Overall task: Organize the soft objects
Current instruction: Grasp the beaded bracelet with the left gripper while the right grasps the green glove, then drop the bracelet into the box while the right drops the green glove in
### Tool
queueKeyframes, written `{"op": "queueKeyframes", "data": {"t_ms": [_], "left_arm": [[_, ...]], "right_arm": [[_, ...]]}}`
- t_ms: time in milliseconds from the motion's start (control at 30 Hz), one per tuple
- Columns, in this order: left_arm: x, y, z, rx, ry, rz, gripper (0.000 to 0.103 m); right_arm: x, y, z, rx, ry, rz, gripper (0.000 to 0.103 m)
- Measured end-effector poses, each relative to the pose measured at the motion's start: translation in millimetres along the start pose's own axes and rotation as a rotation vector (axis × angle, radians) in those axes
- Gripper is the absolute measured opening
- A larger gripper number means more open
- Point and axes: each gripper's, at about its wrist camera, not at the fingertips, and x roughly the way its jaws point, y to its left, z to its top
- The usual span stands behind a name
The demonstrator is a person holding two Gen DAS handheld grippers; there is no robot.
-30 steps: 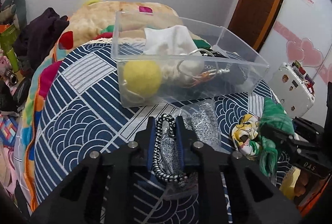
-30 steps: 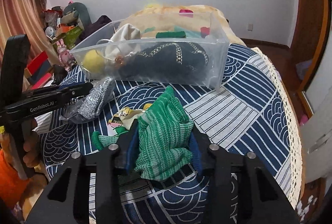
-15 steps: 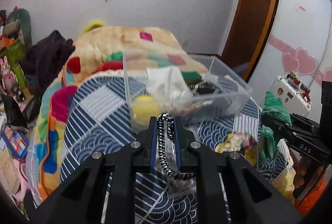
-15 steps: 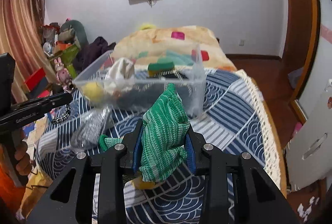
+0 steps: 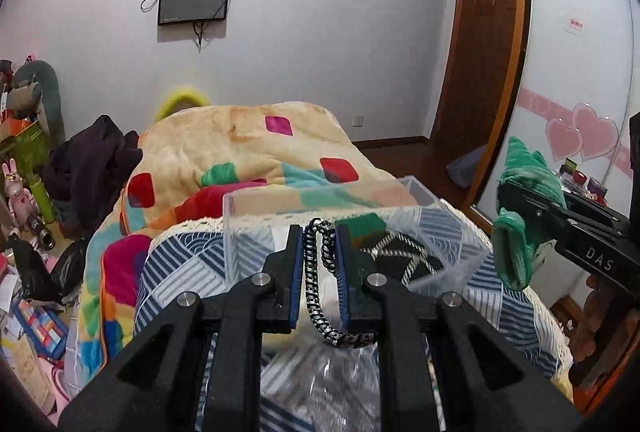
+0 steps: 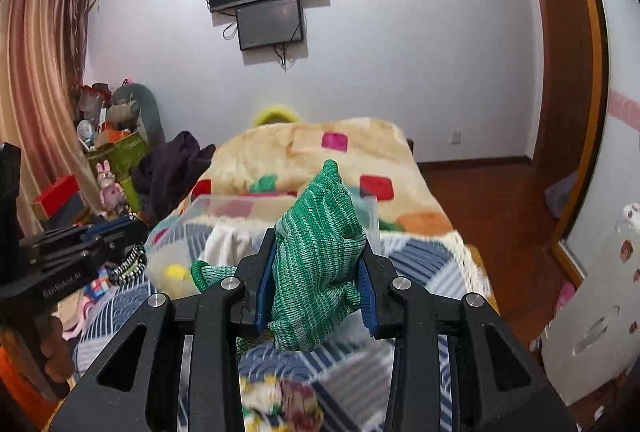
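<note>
My left gripper is shut on a black-and-white braided cord, with a clear packet hanging under it. It is raised above the near side of the clear plastic bin on the bed. My right gripper is shut on a green knitted cloth and holds it up in front of the bin. The bin holds a yellow ball, a white cloth and a black patterned item. The right gripper with the green cloth shows at the right of the left wrist view.
The bin sits on a blue-and-white patterned bedcover with a colourful blanket behind. A floral cloth lies on the bed below my right gripper. Clutter and toys stand at the left. A wooden door is at the right.
Both grippers have lifted well up from the bed with their loads; the bin now sits lower and farther in both views. Both stay shut.
</note>
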Motion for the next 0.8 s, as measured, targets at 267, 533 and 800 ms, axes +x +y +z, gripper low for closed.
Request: {"op": "queueKeyframes", "data": {"t_ms": [267,533,800], "left_arm": [[42.7,3.5,10.3,-0.013,0.055,0.02,0.014],[77.8,4.4,2.4,-0.006,0.122,0.045,0.014],[102.7,4.3,-7.8,-0.033,0.207,0.025,0.014]], "right_arm": [[39.6,16.1,9.7,-0.025,0.038,0.002,0.032],[76.1,25.2,1.9,-0.076,0.152,0.003,0.032],[97.1,19.1,-3.4,-0.087,0.25,-0.001,0.032]]}}
